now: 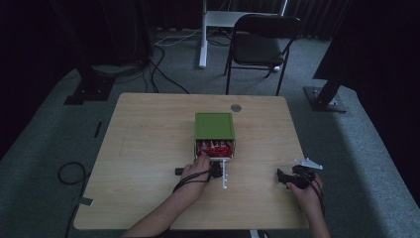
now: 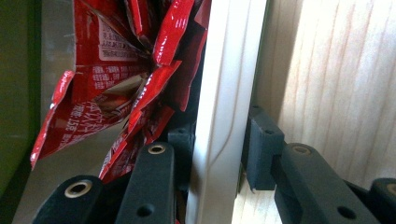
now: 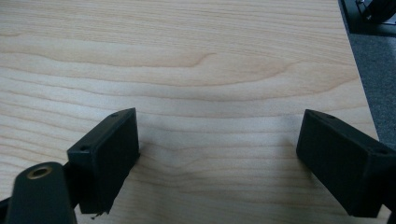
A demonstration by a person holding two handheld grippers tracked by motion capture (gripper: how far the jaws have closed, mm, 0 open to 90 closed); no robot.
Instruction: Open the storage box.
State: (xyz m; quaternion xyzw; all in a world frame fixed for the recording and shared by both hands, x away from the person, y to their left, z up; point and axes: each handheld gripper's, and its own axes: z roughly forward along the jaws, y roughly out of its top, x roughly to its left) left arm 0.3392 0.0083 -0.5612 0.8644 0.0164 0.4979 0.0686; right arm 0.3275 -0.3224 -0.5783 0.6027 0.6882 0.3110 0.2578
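Clamping white drawer front, left gripper fingers clenched, red packets inside, right gripper released

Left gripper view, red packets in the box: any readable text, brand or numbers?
Red packets: a white label panel and lines of white print, all too small and blurred to read.
Green box: no text visible.
White front panel gripped by the left tongs: no text.

The green-topped box sat mid-table; its white drawer front stood clamped between the left gripper's jaws; crumpled red packets lay inside, just beyond the inner jaw.
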